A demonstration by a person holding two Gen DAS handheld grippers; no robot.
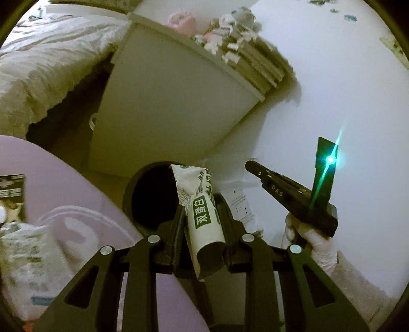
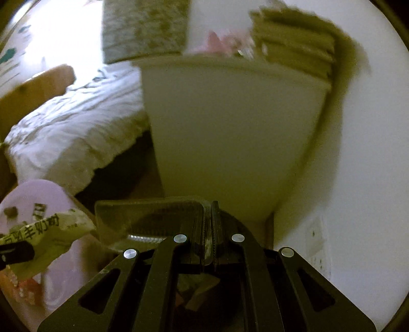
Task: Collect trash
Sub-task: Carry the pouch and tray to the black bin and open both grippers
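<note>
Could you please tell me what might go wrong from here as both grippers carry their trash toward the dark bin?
1. The left gripper pinches the milk carton mid-body; it could slip short of the bin.
2. The right gripper clamps only an edge of the clear plastic tray, which might pull free or catch the bin's rim.

Bin (image 1: 143, 194) mouth partly behind wrapper (image 1: 202, 204); shelf clutter (image 2: 294, 38) blurred.

The floor (image 1: 76, 153) bears a dark bin (image 1: 150, 194); a white cabinet (image 1: 163, 102) carries soft toys (image 1: 230, 23).
</note>
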